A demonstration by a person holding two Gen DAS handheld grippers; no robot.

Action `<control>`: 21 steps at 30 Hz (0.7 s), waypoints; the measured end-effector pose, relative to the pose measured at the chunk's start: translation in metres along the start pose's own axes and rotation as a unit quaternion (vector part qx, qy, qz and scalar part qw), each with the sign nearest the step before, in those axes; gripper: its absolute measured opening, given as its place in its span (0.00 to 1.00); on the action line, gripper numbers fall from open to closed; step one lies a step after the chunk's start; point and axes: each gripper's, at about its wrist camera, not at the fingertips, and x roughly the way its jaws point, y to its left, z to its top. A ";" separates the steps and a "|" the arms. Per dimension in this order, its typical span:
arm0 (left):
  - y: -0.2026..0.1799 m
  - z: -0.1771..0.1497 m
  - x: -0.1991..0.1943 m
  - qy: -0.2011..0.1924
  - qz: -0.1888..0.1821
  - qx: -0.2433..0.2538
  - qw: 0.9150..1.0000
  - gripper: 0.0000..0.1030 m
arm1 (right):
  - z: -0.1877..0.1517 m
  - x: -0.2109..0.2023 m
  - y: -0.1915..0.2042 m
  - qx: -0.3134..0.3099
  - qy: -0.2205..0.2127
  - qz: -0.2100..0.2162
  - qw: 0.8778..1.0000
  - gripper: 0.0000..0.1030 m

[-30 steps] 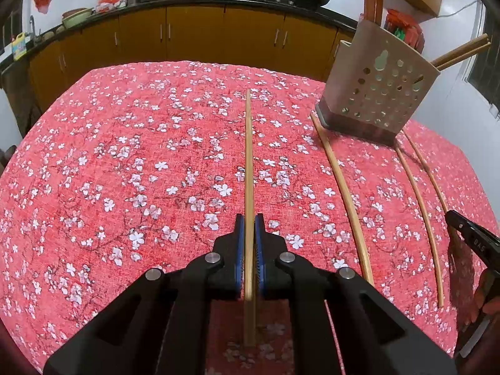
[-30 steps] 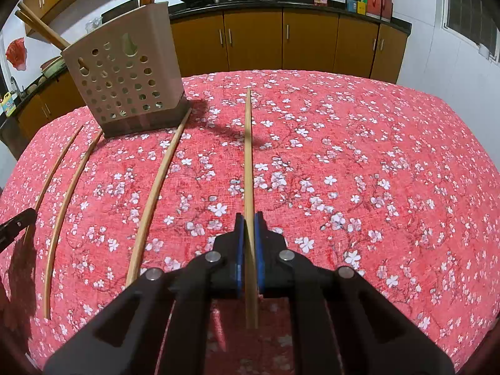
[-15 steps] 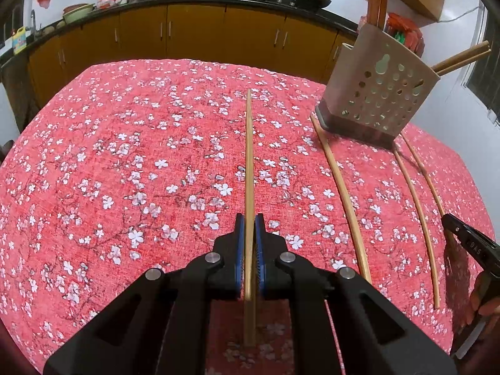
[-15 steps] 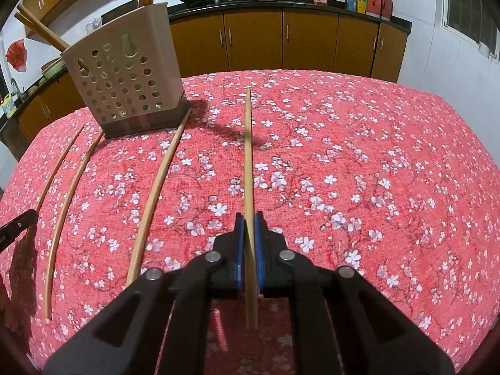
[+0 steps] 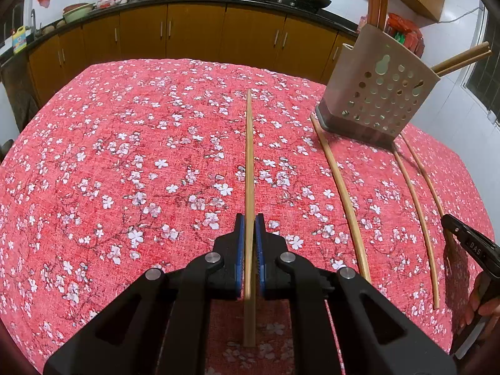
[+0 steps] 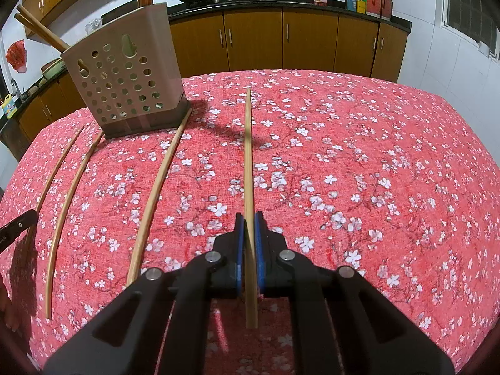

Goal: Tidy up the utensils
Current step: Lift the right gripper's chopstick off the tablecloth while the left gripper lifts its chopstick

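My left gripper (image 5: 249,220) is shut on a wooden chopstick (image 5: 249,162) that points forward above the red floral tablecloth (image 5: 125,172). My right gripper (image 6: 249,218) is shut on another chopstick (image 6: 247,156) held the same way. A beige perforated utensil holder (image 5: 379,93) stands at the far right in the left wrist view and at the far left in the right wrist view (image 6: 125,84), with several chopsticks standing in it. Three loose chopsticks lie on the cloth in front of the holder (image 5: 342,193) (image 5: 417,215) (image 5: 426,178).
The other gripper shows at the right edge of the left wrist view (image 5: 468,247) and at the left edge of the right wrist view (image 6: 15,228). Wooden kitchen cabinets (image 5: 193,34) and a counter with woks run behind the table.
The left wrist view has shifted slightly, so the holder and loose chopsticks sit a little lower in it. The right gripper has hardly moved. Both grips are unchanged.
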 end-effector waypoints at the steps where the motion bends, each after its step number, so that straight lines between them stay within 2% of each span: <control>1: 0.000 0.000 0.000 0.000 0.000 0.000 1.000 0.08 | 0.000 0.000 0.000 0.000 0.000 0.000 1.000 0.08; 21: -0.003 -0.006 -0.007 0.001 0.007 0.008 1.000 0.08 | -0.001 -0.001 -0.001 0.006 0.001 0.003 1.000 0.08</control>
